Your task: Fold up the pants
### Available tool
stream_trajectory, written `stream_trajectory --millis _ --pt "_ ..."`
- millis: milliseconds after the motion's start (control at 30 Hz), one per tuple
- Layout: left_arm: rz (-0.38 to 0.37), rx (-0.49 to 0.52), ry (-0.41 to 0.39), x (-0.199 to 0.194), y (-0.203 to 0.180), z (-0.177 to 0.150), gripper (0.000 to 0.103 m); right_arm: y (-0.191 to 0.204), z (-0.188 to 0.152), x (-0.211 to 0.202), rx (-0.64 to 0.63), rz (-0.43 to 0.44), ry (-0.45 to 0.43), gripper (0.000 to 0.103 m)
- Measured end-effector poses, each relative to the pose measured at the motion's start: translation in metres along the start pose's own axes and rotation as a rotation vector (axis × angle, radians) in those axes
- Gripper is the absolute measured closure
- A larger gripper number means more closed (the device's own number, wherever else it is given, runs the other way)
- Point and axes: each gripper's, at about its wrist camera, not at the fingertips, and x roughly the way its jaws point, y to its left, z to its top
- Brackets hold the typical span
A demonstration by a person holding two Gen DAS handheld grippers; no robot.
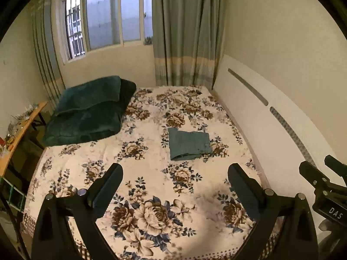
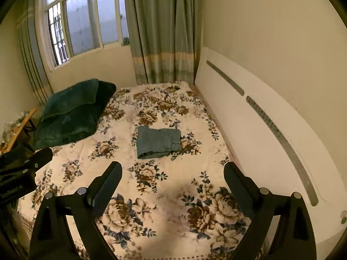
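**Mia:** In the left wrist view, where are the pants?

**Ben:** The pants (image 1: 189, 143) lie in the middle of the flowery bed (image 1: 151, 195). They look like a small blue-green block, already folded up. The left gripper (image 1: 175, 174) hangs above the bed, well apart from them. Its jaws are wide apart and hold nothing. At the right edge you can see part of the right gripper (image 1: 323, 177).

**Mia:** And in the right wrist view?

**Ben:** The same pants (image 2: 159, 143), in front of the right gripper (image 2: 172, 173). Its jaws are wide apart too, with nothing in them. A dark green blanket (image 2: 71, 114) sits at the far left of the bed, and a white headboard (image 2: 260, 130) runs along the right.

**Mia:** Are the pants hard to pick up?

**Ben:** I think they are soft and light, and floppy. If you grab one layer, the stack may fall open. I would pinch the thick folded edge near us, through all the layers, one gripper at each corner. To me, the folding looks about done.
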Motion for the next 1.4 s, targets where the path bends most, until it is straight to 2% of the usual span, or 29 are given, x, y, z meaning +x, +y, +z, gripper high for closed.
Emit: stream_trajectory --millis 300,500,600,700,800,1100,1400 --pt "0.052 -0.016 -0.047 -0.079 -0.014 -0.012 0.004 -0.015 -0.011 -0.111 -0.022 0.073 -0.059 0.005" --pt "0.098 -0.034 -0.049 -0.097 -0.026 -0.021 0.004 -0.036 -0.004 -0.144 -0.034 0.112 -0.068 0.005" --pt "0.115 -0.039 -0.035 -0.093 -0.031 -0.018 0.004 -0.043 0.001 -0.147 -0.054 0.111 -0.067 0.005" --pt "0.098 -0.066 -0.021 -0.087 -0.034 -0.013 0.000 -0.049 0.010 -0.137 -0.054 0.136 -0.034 0.005" --pt "0.123 -0.055 -0.029 -0.083 -0.041 -0.005 0.000 -0.052 0.024 -0.122 -0.069 0.139 -0.009 0.005" --pt "0.170 -0.058 -0.043 -0.070 -0.051 0.026 0.000 -0.052 0.067 -0.087 -0.094 0.083 -0.011 0.004" --pt "0.193 -0.077 -0.046 -0.067 -0.047 0.039 0.000 -0.042 0.096 -0.073 -0.116 0.082 -0.014 0.004"
